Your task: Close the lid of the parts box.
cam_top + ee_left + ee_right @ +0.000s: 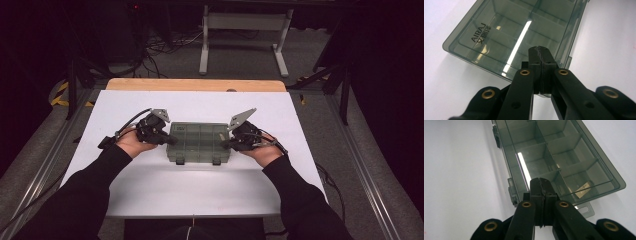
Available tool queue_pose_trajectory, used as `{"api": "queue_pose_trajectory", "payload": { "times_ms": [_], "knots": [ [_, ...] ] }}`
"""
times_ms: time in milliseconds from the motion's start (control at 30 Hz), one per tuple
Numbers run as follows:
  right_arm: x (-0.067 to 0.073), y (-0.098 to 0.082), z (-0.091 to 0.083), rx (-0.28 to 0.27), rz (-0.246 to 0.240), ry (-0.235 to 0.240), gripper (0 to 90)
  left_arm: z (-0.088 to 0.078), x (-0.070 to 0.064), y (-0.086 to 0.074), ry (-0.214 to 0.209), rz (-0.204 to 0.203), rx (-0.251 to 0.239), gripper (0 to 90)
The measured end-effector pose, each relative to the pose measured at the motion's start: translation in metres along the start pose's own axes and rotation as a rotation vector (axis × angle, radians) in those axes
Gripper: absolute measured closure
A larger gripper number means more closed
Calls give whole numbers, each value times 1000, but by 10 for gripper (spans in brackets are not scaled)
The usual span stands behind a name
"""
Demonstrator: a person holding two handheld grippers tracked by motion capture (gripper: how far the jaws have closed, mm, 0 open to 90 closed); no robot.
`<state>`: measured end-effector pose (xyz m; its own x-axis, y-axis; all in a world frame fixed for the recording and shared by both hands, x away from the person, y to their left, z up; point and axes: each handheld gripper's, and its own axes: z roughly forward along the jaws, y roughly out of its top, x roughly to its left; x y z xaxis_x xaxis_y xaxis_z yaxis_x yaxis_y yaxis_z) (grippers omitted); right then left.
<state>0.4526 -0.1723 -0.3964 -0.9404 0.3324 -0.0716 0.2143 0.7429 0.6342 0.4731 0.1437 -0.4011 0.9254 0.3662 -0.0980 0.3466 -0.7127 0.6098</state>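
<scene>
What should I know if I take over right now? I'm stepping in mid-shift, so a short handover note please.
Left gripper: jaws shut, nothing between them, tip at the left end of the smoky clear compartment box.
Right gripper: jaws shut, empty, tip at the box's right end.
Box: flat on the white table, lid closed, two latches on the near edge facing the person. A small tan item lies in one end compartment.
Done: both grippers brought to the box ends.
Left: latches look unopened, lid still down; probably open it next.

left gripper [171,139] and right gripper [226,144] at organizer box [199,143] ends
</scene>
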Motion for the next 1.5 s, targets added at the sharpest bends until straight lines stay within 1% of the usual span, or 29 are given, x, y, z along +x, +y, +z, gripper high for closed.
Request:
{"api": "queue_pose_trajectory", "payload": {
  "times_ms": [133, 200, 233, 500, 533, 700, 767, 900, 1033, 1067, 1100, 1133, 1167, 1200, 1267, 1333, 1500],
  "knots": [
    [0, -1, 1, 5, 0, 0, 900, 1, -1, 0, -1, 0, 11, 896],
    [0, -1, 2, 7, 1, 1, 899, 1, 0, 0, 11, 8, 20, 888],
    [0, -2, 2, 9, 2, 1, 899, 2, 0, 0, 2, 7, 18, 885],
    [-1, -6, 7, 18, 10, 4, 899, 4, 1, -2, 5, 0, 39, 886],
    [-1, -6, 7, 19, 5, 2, 899, 5, 0, -2, 5, -1, 40, 886],
    [0, -8, 8, 13, 7, 5, 898, 6, 1, -2, 13, 7, 54, 886],
    [0, -8, 8, 11, 7, 5, 897, 6, 1, -2, 15, 4, 58, 886],
    [1, -8, 8, 10, 4, -3, 897, 7, 1, -2, 10, 4, 60, 886],
    [2, -8, 8, 6, 1, -5, 898, 8, 0, -2, 14, 13, 61, 887],
    [2, -8, 8, 7, 2, -5, 898, 9, 0, -2, 10, 9, 64, 887],
    [2, -9, 9, 18, 0, -4, 898, 10, 0, -2, 14, 17, 78, 887],
    [3, -9, 10, 21, -5, -5, 898, 12, -1, -3, 14, 17, 88, 887],
    [3, -10, 11, 25, -9, -7, 898, 12, -1, -3, 13, 21, 83, 889],
    [4, -10, 12, 28, -11, -10, 899, 12, -2, -3, 14, 16, 85, 891],
    [4, -10, 12, 22, -11, -12, 900, 12, -2, -3, 20, 24, 83, 896],
    [4, -11, 12, 19, -8, -11, 900, 12, -2, -4, 22, 19, 81, 896],
    [4, -12, 13, 10, -16, -16, 899, 12, -2, -4, 26, 24, 74, 896]
  ]
}}
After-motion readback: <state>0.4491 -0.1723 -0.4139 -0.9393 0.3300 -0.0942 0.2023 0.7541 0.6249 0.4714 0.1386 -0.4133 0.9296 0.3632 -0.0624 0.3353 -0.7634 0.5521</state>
